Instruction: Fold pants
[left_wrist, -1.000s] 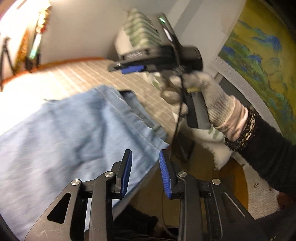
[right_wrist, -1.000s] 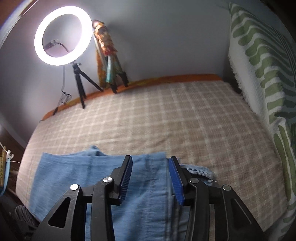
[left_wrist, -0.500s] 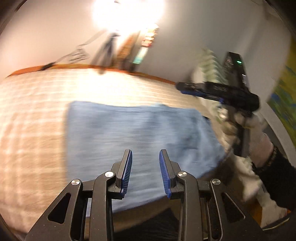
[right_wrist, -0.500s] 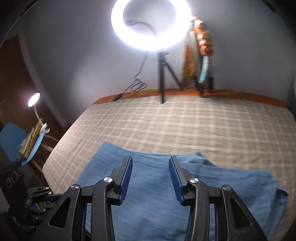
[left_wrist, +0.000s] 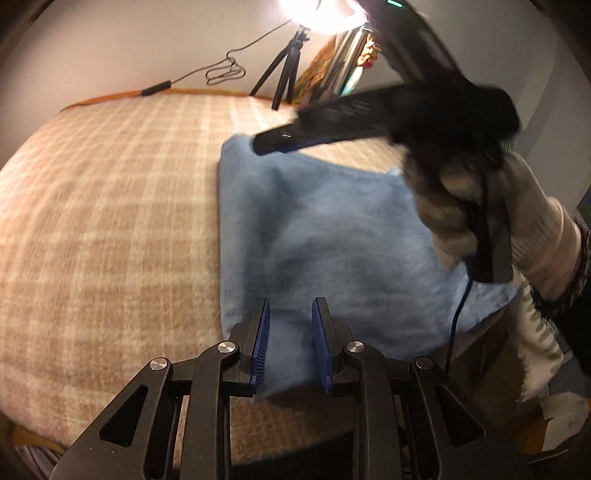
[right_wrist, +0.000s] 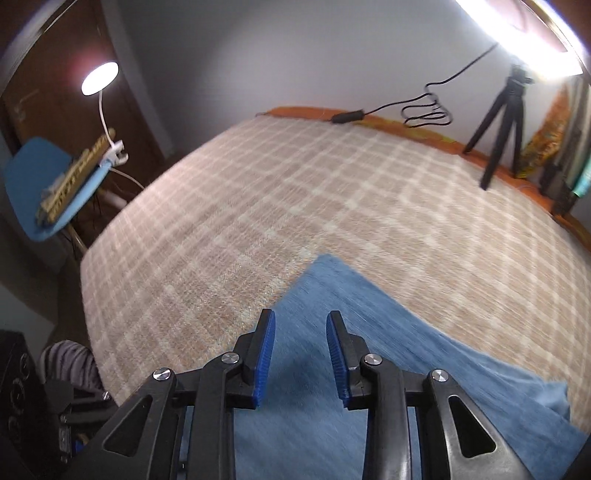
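Both tools (left_wrist: 290, 328) (right_wrist: 301, 341) gape empty above soft blue folded pants (left_wrist: 332, 236) on checked blanket (left_wrist: 110, 206).

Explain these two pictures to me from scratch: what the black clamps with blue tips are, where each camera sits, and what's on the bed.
No robot here: a person holds a hand-operated two-finger gripper in each hand, with a fisheye camera on each looking along its fingers. One picture looks out from the left gripper, the other from the right gripper. Both stand open and hold nothing. In the left view you also see the gloved right hand holding its gripper above the cloth. On the checked bedspread lie folded blue pants. A tripod with a bright light stands at the far edge.
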